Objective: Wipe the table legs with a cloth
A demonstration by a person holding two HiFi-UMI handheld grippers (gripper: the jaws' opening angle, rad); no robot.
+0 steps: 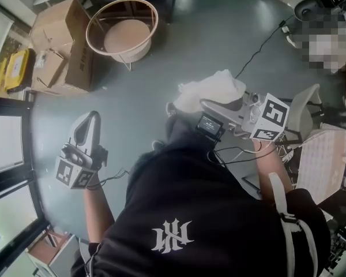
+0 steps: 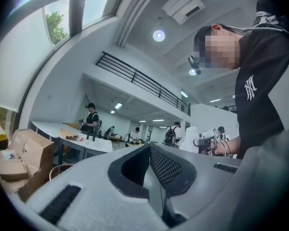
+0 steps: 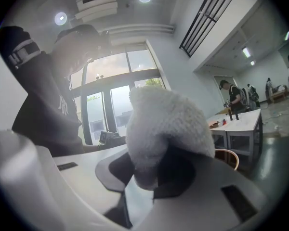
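Right hand-held gripper (image 3: 151, 174) half-buried in cloth (image 3: 168, 124).

"NY" monogram on black shirt (image 1: 172, 235)

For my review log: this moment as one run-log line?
left gripper: shut, empty | right gripper: shut on fluffy white cloth | wiping: not under way

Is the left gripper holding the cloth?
No, the left gripper has its jaws together on nothing, while the white cloth is clamped in the right gripper.
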